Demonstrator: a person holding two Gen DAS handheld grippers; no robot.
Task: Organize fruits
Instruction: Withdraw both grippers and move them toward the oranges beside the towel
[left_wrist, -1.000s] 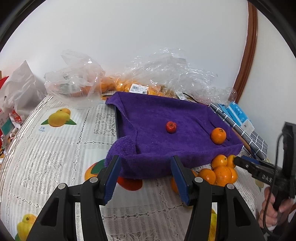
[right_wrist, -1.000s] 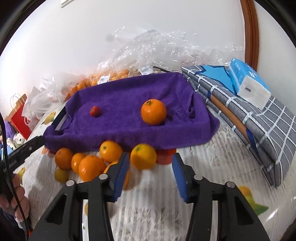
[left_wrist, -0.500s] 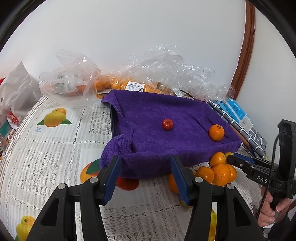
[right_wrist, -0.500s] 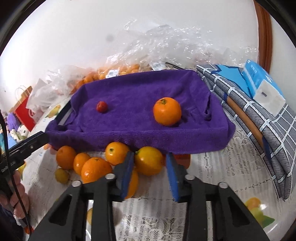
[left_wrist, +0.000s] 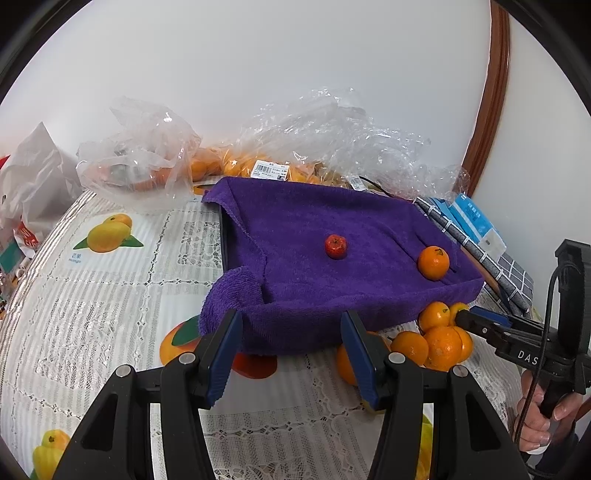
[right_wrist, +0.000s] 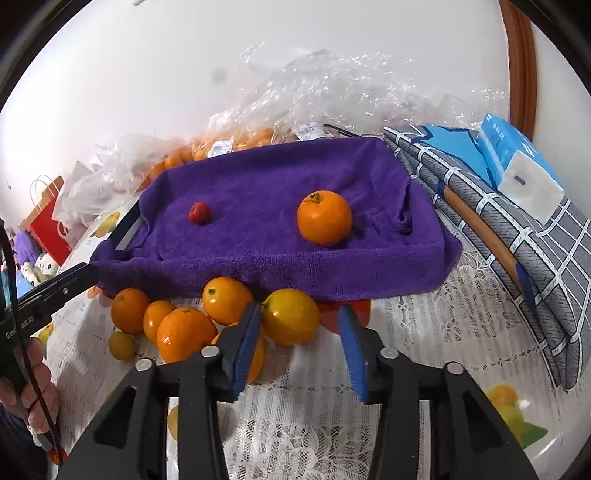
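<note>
Right claw (right_wrist: 298, 338) opening around a yellow-orange fruit (right_wrist: 290, 316) on the bench (right_wrist: 436, 332) (pads not pressing it), left claw (left_wrist: 291, 341) open and empty, one orange (right_wrist: 324, 217) on the purple towel (right_wrist: 258, 210).

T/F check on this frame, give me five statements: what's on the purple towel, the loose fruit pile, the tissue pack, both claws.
1. Two fruits lie on the purple towel: a small red fruit and an orange. True.
2. The loose fruit pile sits behind the towel, by the wall. False: it lies on the tablecloth in front of the towel's near edge.
3. The right claw is clamped on the yellow-orange fruit. False: its jaws are opening, and the right pad stands clear of the fruit.
4. The left claw holds nothing. True.
5. The blue tissue pack lies on the towel. False: it rests on the folded grey plaid cloth beside it.
</note>
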